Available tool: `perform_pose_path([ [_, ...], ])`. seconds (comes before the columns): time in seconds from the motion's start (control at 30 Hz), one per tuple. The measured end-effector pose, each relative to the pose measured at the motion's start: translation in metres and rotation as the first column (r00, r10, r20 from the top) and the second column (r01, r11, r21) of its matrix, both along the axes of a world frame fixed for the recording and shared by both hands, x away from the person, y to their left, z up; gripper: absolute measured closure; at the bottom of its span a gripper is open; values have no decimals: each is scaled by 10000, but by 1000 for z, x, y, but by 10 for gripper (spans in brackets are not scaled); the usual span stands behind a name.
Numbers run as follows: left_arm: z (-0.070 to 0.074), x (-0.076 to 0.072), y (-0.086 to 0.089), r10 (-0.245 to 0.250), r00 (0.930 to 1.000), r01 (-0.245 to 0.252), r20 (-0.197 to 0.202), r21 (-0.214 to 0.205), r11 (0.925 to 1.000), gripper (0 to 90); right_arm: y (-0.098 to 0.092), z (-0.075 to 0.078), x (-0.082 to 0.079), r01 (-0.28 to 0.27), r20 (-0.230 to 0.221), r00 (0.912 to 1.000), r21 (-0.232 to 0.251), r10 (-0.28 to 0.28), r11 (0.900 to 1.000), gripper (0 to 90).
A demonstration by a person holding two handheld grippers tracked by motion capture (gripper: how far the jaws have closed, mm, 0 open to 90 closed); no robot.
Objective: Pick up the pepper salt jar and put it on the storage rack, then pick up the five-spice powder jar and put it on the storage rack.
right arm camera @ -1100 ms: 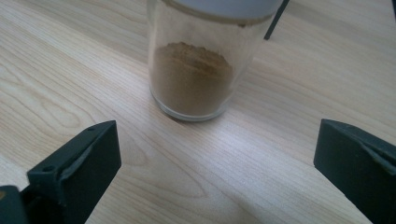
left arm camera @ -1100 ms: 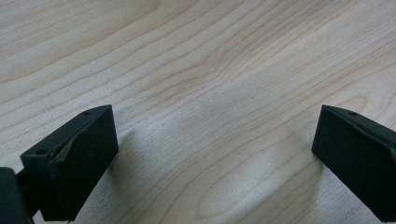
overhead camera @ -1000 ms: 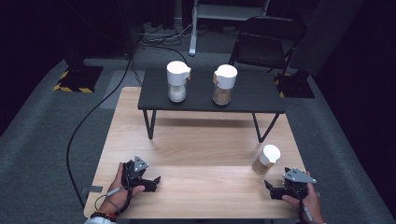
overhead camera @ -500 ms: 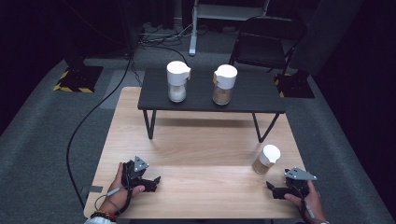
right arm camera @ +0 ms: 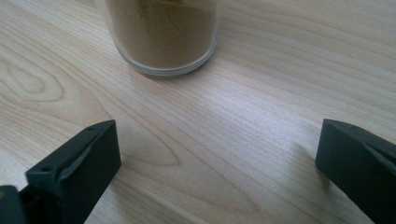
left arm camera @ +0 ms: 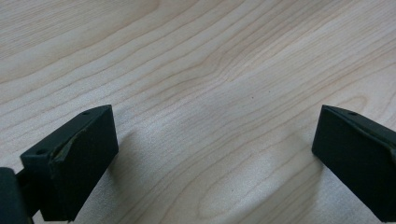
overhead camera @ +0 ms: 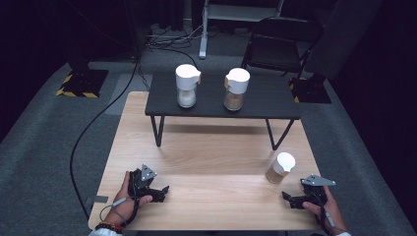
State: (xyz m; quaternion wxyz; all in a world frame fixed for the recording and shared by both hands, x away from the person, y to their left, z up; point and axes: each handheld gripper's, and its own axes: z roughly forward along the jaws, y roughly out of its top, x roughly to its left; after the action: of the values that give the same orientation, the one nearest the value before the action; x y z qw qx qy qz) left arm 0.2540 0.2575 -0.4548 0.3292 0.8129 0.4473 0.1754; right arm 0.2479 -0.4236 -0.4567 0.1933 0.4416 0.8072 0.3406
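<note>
A white-lidded glass jar of brown powder (overhead camera: 281, 168) stands on the wooden table (overhead camera: 211, 162) at the right; its base (right arm camera: 163, 37) is close ahead of my right gripper's jaws. My right gripper (overhead camera: 290, 199) rests near the front right edge, just below the jar, open with nothing between its jaws (right arm camera: 215, 172). My left gripper (overhead camera: 160, 191) lies at the front left, open over bare wood (left arm camera: 215, 163). Two more white-lidded jars stand on a small black table (overhead camera: 265, 98): one with pale contents (overhead camera: 187, 86), one with brown contents (overhead camera: 236, 89).
The black side table stands across the far half of the wooden table on thin legs (overhead camera: 158, 130). A black chair (overhead camera: 280, 44) and cables lie on the grey floor beyond. A cable (overhead camera: 93, 132) trails off the left side.
The right gripper has shifted slightly nearer the front edge. The left gripper and the jars stay where they were.
</note>
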Motion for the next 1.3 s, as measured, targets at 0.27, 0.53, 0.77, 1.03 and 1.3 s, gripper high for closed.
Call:
perform_pose_path([
  [0.27, 0, 0, 0, -27, 10000, 27, -2, -4, 10000, 1, 0, 0, 0, 44, 19, 10000, 1, -44, 10000, 0],
  [0.53, 0, 1, 1, -91, 10000, 91, 7, 20, 10000, 1, 1, 0, -1, 104, 23, 9999, 6, -104, 9999, 0],
  [0.77, 0, 1, 1, -88, 10000, 88, 9, 21, 10000, 1, 2, 0, -1, 135, 18, 9999, 8, -135, 9999, 0],
  [1.03, 0, 1, 1, -91, 10000, 91, 17, 30, 10000, 1, 2, 0, -2, 157, 18, 9999, 9, -157, 9999, 0],
  [1.3, 0, 1, 1, -115, 9999, 115, 20, 43, 9999, 1, 3, 0, -2, 292, 15, 9996, 16, -292, 9996, 0],
])
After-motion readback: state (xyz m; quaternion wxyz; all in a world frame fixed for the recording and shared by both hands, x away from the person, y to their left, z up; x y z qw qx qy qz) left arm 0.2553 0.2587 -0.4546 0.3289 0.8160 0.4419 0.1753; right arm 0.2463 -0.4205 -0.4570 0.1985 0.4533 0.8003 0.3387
